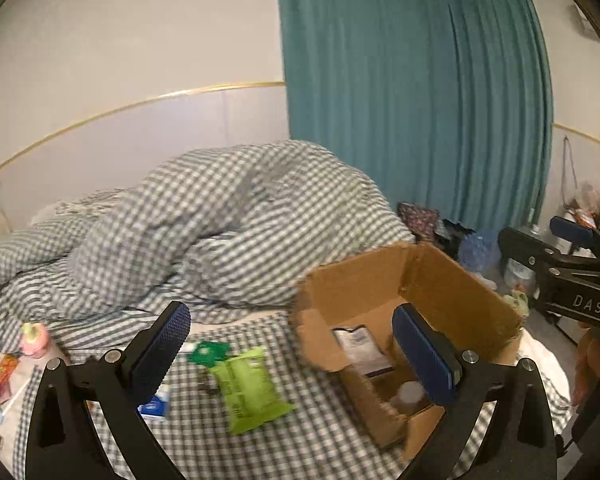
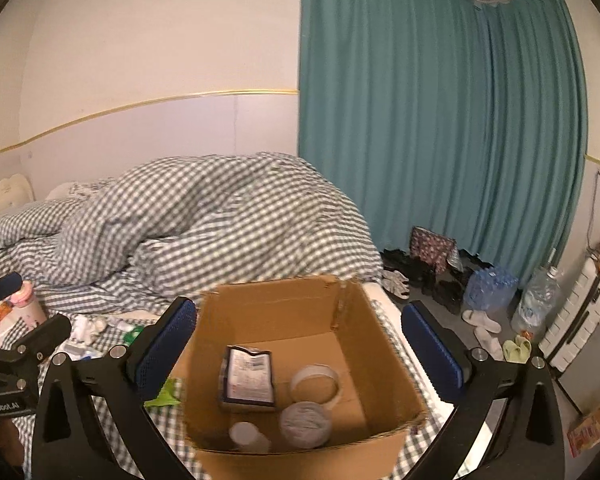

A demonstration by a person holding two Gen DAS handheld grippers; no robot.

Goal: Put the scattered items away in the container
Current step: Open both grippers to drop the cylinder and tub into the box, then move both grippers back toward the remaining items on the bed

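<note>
An open cardboard box (image 2: 284, 316) stands on the checked bed. In it lie a dark packet with a white label (image 2: 247, 376), a roll of tape (image 2: 314, 380), a grey round lid (image 2: 306, 424) and a white bottle (image 2: 246, 436). My right gripper (image 2: 299, 306) hovers over the box, open and empty. My left gripper (image 1: 290, 316) is open and empty above the sheet, left of the box (image 1: 452, 300). Below it lie a green packet (image 1: 248, 384), a small green piece (image 1: 206, 352) and a blue and white carton (image 1: 156, 404). A pink bottle (image 1: 34, 338) stands further left.
A bunched checked duvet (image 1: 220, 220) fills the bed behind the box. More small packets (image 1: 4, 368) lie at the bed's left edge. Right of the bed, the floor holds shoes (image 2: 432, 280), slippers (image 2: 484, 324) and water bottles (image 2: 536, 300) before a teal curtain (image 2: 440, 120).
</note>
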